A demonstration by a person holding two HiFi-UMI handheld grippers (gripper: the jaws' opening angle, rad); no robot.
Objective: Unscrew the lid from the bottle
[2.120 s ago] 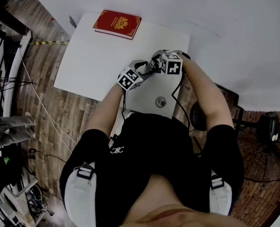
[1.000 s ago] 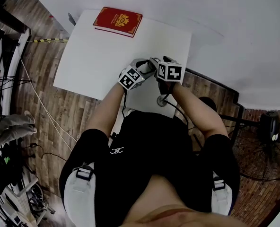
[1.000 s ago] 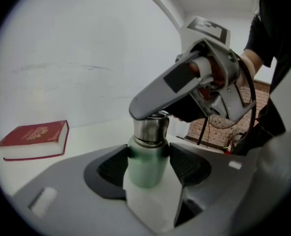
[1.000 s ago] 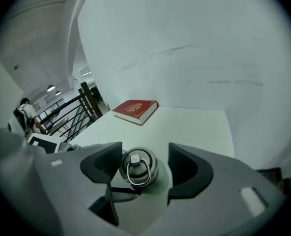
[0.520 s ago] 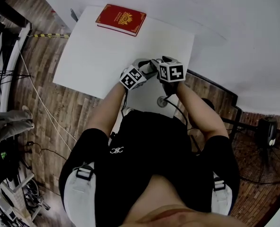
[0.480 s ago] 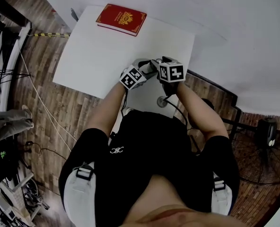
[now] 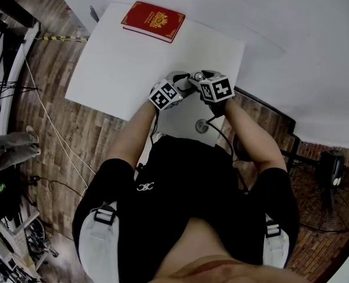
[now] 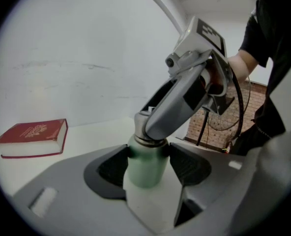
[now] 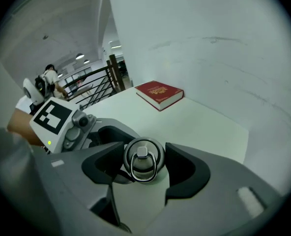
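Bottle (image 8: 145, 173) and lid (image 9: 143, 157) sit between the two grippers over the near part of the white table (image 7: 121, 63), close in front of the person. The left gripper (image 8: 148, 163) has its jaws closed on the pale green body of the bottle, one dark pad pressed against each side, and the bottle stands upright in that grip. The right gripper (image 9: 144, 168) comes down onto it from above – its jaws stand either side of the round metal lid and are opening, with the pads just beside the rim rather than pressing on it. The lid is still on the neck of the bottle, and a metal ring (image 9: 143, 171) lies flat across its top. Seen from the head view, the two marker cubes are nearly touching above the bottle. A red book (image 9: 159, 94) lies flat at the far corner of the table – well apart from the grippers.
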